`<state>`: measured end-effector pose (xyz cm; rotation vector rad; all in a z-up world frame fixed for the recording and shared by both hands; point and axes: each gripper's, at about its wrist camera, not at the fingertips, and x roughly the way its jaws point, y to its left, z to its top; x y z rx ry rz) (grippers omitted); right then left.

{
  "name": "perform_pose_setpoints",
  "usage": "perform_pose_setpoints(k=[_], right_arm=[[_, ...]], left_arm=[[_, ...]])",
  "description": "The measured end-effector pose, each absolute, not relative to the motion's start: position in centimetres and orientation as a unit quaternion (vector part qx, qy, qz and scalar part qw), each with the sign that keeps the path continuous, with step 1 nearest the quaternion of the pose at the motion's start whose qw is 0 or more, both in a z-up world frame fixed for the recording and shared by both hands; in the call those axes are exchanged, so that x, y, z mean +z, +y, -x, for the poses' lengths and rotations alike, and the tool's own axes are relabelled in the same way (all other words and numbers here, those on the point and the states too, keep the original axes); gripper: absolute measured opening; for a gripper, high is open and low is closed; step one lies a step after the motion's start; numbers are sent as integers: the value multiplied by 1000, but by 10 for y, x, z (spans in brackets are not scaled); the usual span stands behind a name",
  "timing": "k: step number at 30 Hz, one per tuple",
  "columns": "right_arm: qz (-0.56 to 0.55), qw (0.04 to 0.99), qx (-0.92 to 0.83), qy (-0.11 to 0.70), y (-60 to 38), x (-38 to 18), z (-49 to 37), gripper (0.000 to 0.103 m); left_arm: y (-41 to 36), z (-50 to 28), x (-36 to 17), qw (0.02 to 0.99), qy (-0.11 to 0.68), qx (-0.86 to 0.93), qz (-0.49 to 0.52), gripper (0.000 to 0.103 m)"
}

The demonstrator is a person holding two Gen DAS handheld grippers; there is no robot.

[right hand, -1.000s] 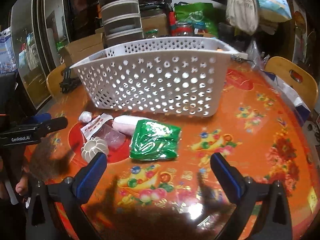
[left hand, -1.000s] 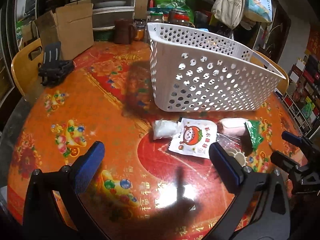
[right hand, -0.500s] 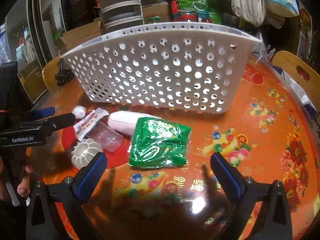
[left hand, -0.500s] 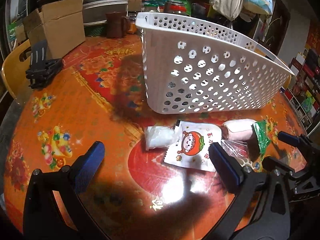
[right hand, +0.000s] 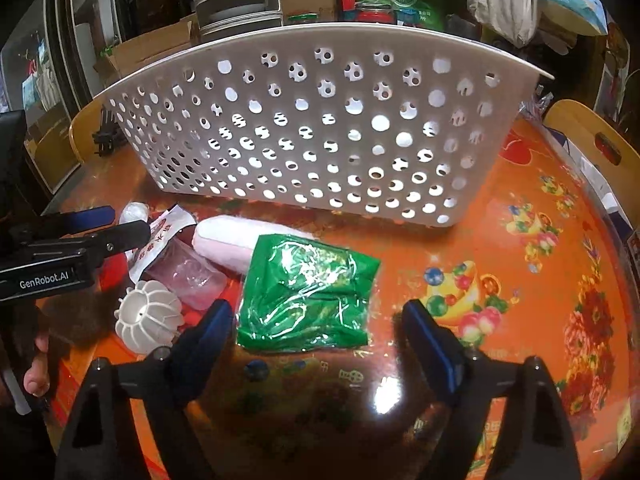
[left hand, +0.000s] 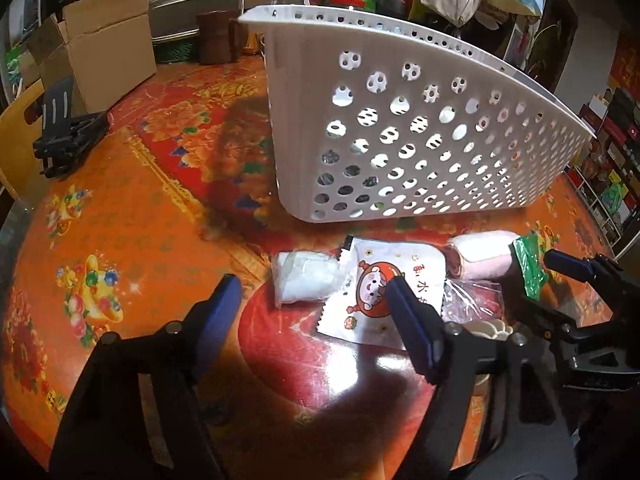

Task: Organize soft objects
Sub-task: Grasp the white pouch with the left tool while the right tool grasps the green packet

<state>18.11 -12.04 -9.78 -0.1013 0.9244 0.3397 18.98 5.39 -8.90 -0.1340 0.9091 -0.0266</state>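
Observation:
A white perforated basket [left hand: 420, 136] stands on the orange table, also in the right wrist view [right hand: 320, 128]. In front of it lie a small white soft bag [left hand: 300, 278], a white cartoon sachet [left hand: 376, 284], a pink roll [left hand: 480, 254], a clear pouch [right hand: 188, 276] and a green packet [right hand: 308, 296]. My left gripper [left hand: 316, 312] is open, low over the white bag and sachet, holding nothing. My right gripper [right hand: 320, 340] is open just in front of the green packet, with the packet's near edge between its fingers.
A white ribbed plastic piece [right hand: 150, 316] lies left of the green packet. A black clip stand [left hand: 66, 136] and a cardboard box [left hand: 104, 52] sit at the table's far left. Wooden chairs [right hand: 592, 144] stand round the table. Jars and bags crowd the back.
Both grippers have moved forward and down toward the items. The left now sits over the white bag and sachet, the right at the green packet. Both jaws have narrowed but stay open.

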Motion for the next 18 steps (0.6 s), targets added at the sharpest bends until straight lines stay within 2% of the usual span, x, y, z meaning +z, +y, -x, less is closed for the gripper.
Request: perform_pose_setpoints(k=[4,6,7,9,11,18], right_arm=[[67,882,155,441,-112,-99,-180,75],[73,883,154,437,-109,-99,-178,68],[74,884,152,436,-109,-99,-177,67],[69,885,154,434,-109,-99,-175,66],[64,886,155,432,-111,-99,-174,65],[41,895,156,416,-124,-94,-168,63]], left_arm=[[52,-189,-91,897,438,-19,65,64],[51,-189,-92,897,436,-24,66,57],[51,-189,-92,898,435,-24,65,54],[51,-188,-92,898,434,-25,65,43],[52,-187,-92,898,433,-25,67,38],[59,-177,-88,905,417,-23,86,35]])
